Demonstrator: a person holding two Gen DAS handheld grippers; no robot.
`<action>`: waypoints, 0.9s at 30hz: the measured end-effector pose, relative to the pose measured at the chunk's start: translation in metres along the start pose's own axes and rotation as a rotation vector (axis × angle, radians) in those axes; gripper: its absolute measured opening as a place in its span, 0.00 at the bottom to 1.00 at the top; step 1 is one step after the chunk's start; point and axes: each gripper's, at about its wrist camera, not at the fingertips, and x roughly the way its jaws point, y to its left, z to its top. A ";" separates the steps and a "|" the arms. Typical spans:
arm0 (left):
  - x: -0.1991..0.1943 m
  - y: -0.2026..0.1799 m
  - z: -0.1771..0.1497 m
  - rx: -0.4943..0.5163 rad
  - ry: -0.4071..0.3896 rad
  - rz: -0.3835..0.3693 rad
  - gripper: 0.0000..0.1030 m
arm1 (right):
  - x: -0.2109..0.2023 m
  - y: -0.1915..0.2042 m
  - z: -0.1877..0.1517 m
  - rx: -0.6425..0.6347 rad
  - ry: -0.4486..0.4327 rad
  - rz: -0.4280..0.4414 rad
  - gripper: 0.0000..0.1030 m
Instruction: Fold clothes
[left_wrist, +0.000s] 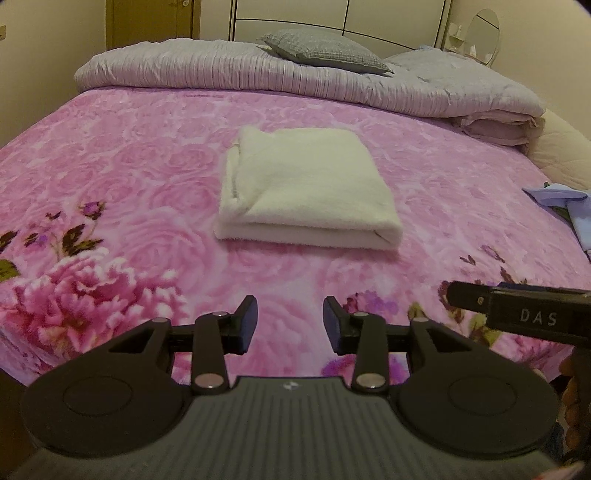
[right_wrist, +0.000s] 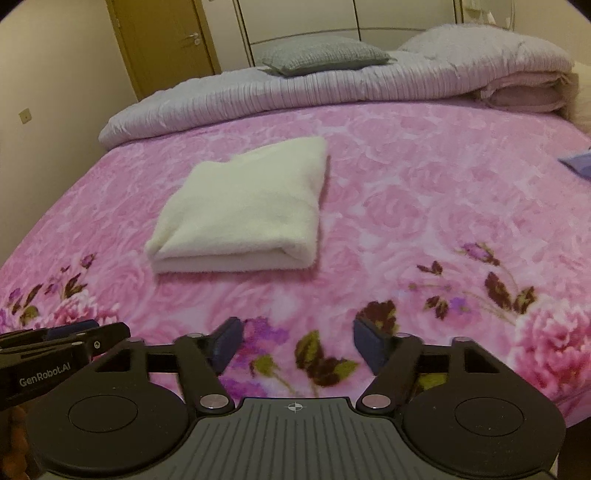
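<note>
Nearest to us, our left gripper (left_wrist: 290, 320) hangs with its dark padded jaws spread and nothing between them, over the front edge of the pink rose-patterned fleece blanket (left_wrist: 110, 155). Our right gripper (right_wrist: 295, 345) sits just beside it, jaws spread wider and likewise empty.

Farther on, well apart from both grippers, the cream fluffy folded garment (left_wrist: 306, 188) lies flat in the middle of the blanket as a tidy rectangle, its rounded fold facing us and its long axis running away toward the headboard. From the left gripper it lies almost straight ahead; from the right it sits ahead and off to the left (right_wrist: 240, 210), so we judge the left hand the better lined up on it. This piece looks finished.

At the far right edge, a crumpled light blue cloth (left_wrist: 565, 206) waits, nearer our right side, probably next.

Beyond, a rolled lilac ribbed quilt (left_wrist: 258, 70) carries a grey textured pillow (left_wrist: 325, 50).
</note>
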 end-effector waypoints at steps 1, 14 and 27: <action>-0.003 0.001 -0.001 -0.001 -0.003 -0.002 0.34 | -0.004 0.002 -0.001 -0.005 -0.007 0.000 0.69; -0.031 0.005 -0.009 0.002 -0.048 -0.032 0.35 | -0.037 0.022 -0.005 -0.070 -0.065 0.009 0.69; 0.039 0.041 0.012 -0.122 -0.043 -0.086 0.33 | 0.029 -0.021 -0.002 0.025 0.004 0.071 0.69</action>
